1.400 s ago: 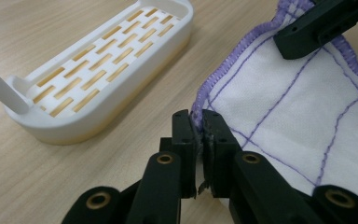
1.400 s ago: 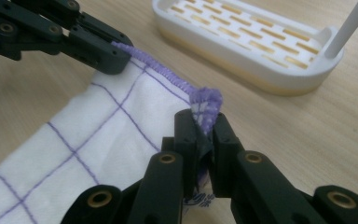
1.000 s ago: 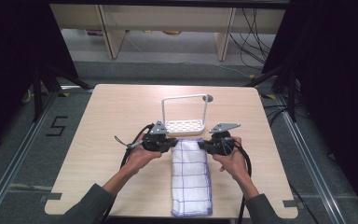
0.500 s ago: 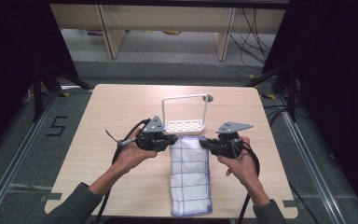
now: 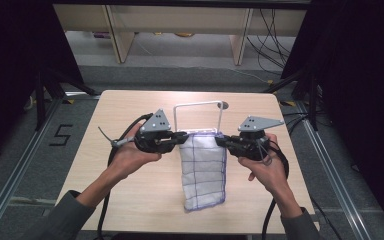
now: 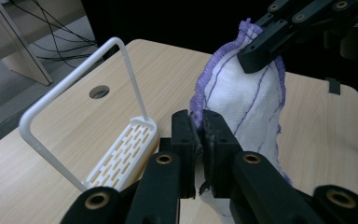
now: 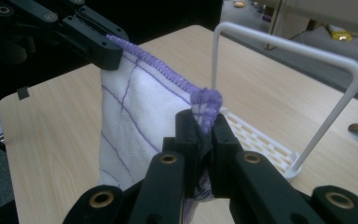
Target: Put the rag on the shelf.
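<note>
Item: towel [image 5: 203, 170], white with purple grid lines and purple stitched hem. Location: centre of the high view, hanging from its two top corners, lower end resting on the table [image 5: 105, 170] toward the bottom of the frame. It is held by the corners so that the top edge is stretched level, presumably to pass it over the rack's bar.

Item: left gripper [image 5: 182, 138], left of centre in the high view. Jaws clamped narrow on the towel's left top corner; the hem is pinched between the black pads [image 6: 186, 135] at lower centre of the left gripper view.

Item: right gripper [image 5: 221, 142], right of centre in the high view. Jaws closed tight on the other top corner; purple hem bunches above the fingertips [image 7: 189, 128] in the right gripper view.

Item: rack [image 5: 198, 106], white, an upright hoop on a slotted base, standing just behind the towel's top edge, upper centre of the high view. Bar bare; the towel is near it but not yet draped.
</note>
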